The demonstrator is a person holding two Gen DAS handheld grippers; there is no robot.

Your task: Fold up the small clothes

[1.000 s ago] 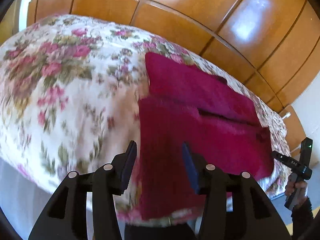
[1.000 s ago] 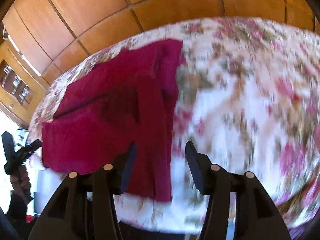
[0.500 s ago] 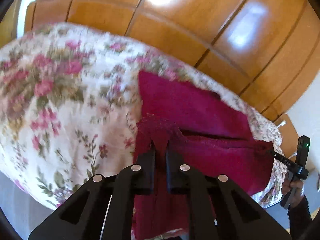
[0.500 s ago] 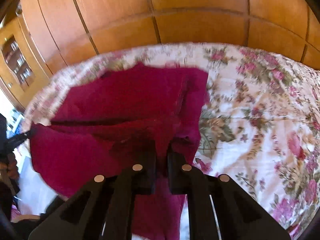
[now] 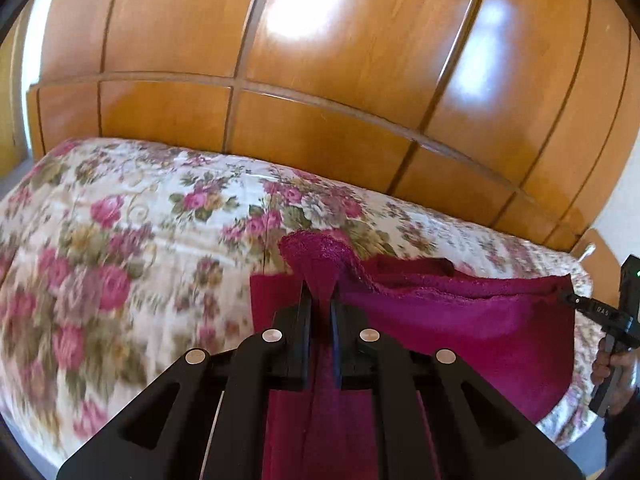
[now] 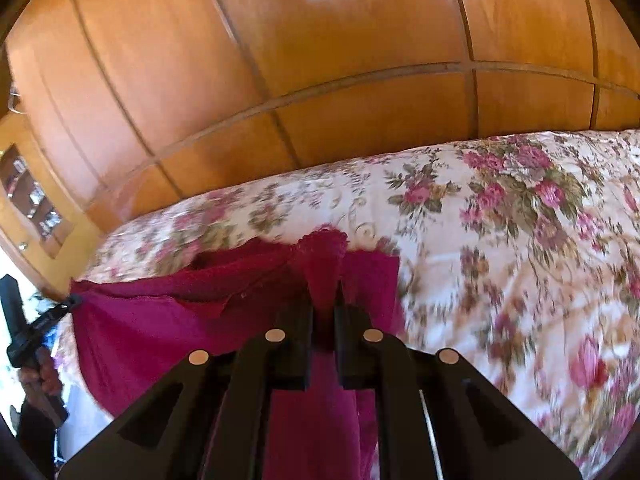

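Observation:
A magenta fleece garment (image 5: 460, 320) lies partly on a floral bedspread (image 5: 120, 240) and is lifted along its near edge. My left gripper (image 5: 319, 294) is shut on one corner of that edge, and cloth bunches up above the tips and hangs down between the fingers. My right gripper (image 6: 324, 290) is shut on the other corner of the magenta garment (image 6: 160, 328), pinched the same way. The raised edge stretches taut between the two grippers. In each view the other gripper shows at the frame's side, in a hand.
A glossy wooden wardrobe (image 5: 320, 80) stands behind the floral bed (image 6: 520, 220). At the far left of the right wrist view a wooden cabinet with glass doors (image 6: 32, 200) holds small items. The bedspread reaches well past the garment on both sides.
Both grippers went from open over the garment's near edge to shut on its corners. Since then they have risen and carried the edge toward the wardrobe, so the cloth folds over itself.

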